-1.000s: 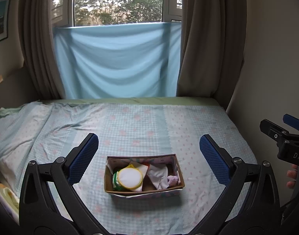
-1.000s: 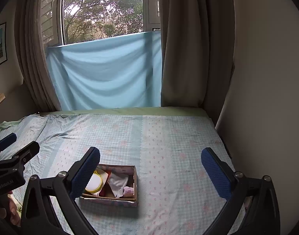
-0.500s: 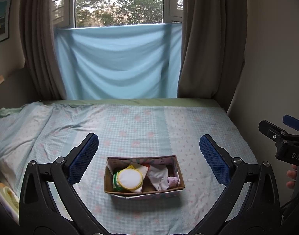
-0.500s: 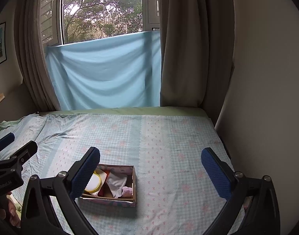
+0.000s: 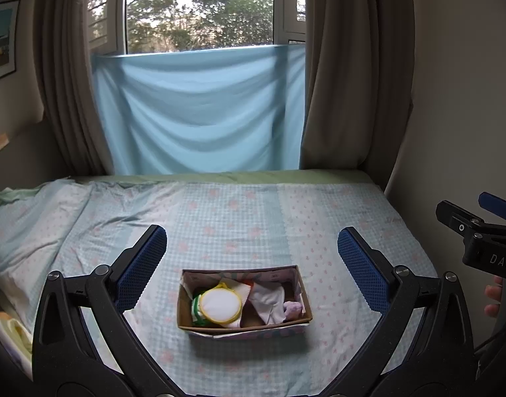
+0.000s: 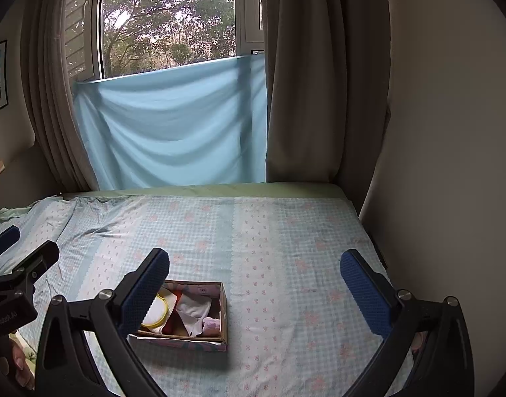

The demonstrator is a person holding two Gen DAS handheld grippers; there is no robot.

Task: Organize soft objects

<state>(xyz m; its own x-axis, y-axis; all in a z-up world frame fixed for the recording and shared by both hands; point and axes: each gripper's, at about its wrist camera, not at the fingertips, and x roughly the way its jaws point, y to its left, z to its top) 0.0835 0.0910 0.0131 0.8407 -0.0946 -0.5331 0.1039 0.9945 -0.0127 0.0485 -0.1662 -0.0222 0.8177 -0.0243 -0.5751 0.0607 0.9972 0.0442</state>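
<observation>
The left gripper (image 5: 252, 263) hangs over the bed (image 5: 253, 211) with its fingers (image 5: 141, 266) wide apart, holding nothing. The right gripper (image 6: 254, 289) is the same, spread wide and empty. Just past them a small box (image 5: 243, 298) sits on the bed. Soft things lie inside it: a round white pad with a yellow rim (image 5: 220, 303) and a white cloth (image 5: 269, 300). Far back, a blue sheet (image 5: 200, 112) hangs under the window (image 5: 200, 6).
</observation>
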